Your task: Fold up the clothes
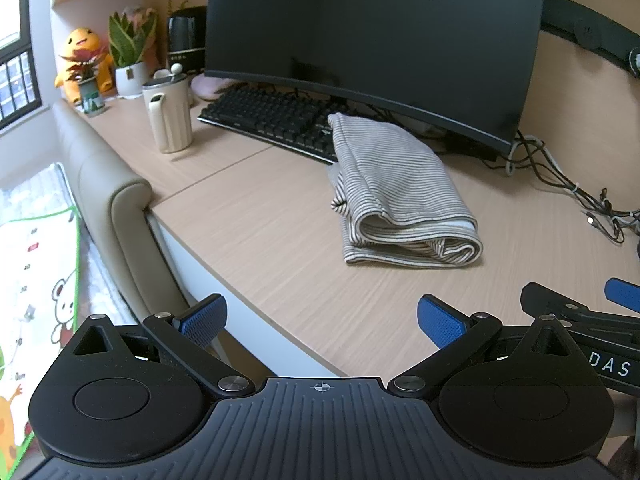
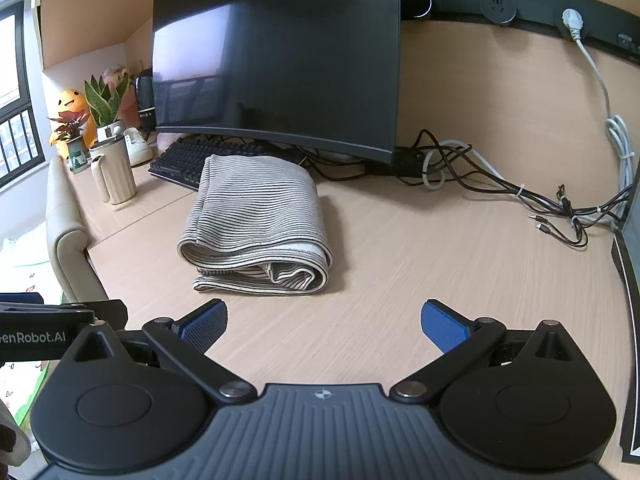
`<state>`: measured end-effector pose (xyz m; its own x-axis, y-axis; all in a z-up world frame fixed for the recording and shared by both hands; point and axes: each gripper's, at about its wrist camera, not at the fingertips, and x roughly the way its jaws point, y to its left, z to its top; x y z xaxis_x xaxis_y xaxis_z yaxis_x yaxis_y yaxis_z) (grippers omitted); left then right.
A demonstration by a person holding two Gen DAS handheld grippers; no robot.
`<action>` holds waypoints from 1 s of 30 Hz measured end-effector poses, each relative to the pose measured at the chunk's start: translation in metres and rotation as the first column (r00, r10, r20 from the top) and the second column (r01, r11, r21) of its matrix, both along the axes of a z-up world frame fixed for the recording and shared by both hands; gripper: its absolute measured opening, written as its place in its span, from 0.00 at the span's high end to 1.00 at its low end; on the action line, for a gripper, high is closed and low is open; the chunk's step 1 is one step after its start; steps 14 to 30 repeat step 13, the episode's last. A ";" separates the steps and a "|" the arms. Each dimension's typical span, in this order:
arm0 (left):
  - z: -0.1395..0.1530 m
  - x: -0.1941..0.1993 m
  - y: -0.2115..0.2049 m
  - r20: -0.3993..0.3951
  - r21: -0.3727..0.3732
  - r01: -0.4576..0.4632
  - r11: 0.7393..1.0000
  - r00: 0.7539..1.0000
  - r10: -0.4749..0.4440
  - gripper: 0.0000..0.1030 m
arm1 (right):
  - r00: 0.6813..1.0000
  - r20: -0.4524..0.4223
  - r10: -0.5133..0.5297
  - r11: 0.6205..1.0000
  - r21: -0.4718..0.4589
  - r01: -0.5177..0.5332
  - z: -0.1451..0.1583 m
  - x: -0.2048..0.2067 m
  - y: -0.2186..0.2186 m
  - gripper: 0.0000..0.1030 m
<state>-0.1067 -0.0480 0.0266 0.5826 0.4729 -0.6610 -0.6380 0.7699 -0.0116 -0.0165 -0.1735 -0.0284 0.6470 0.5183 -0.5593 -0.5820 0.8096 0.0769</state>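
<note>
We have both tongs pulled back at the near edge of the desk (image 2: pixel 400 240), side by side, neither touching anything. Left tongs (image 1: pixel 322 320) spread wide, blue pads (image 1: pixel 202 320) apart, nothing between them. Right tongs (image 2: pixel 324 326) the same: spread, empty.

The striped garment (image 2: pixel 256 224) lies ahead of both tongs on the desk, already a compact bundle with several layers stacked, rolled edge facing us. From the left tongs it sits ahead and a bit to the right; from the right tongs, ahead and a bit to the left. So it lies roughly between our two lines of reach. Its far end rests against or over the keyboard (image 1: pixel 272 116) under the monitor (image 1: pixel 372 40); we cannot tell if it actually overlaps the keys.

Our read: the folding looks done or nearly so, and we hold back with the tongs wide because there is nothing to grip right now. If another fold is wanted, the near layered edge is the obvious grab. The layers look loose, so a one-sided pinch could drag the stack apart.

Off to the right, a cable tangle (image 2: pixel 520 196); far left, a cream jug (image 1: pixel 170 116).
</note>
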 end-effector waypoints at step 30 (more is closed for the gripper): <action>0.000 0.011 0.022 0.020 0.039 0.014 0.999 1.000 -0.014 0.00 | 0.999 -0.026 -0.022 1.000 0.003 0.022 -0.004 0.011 0.014 0.00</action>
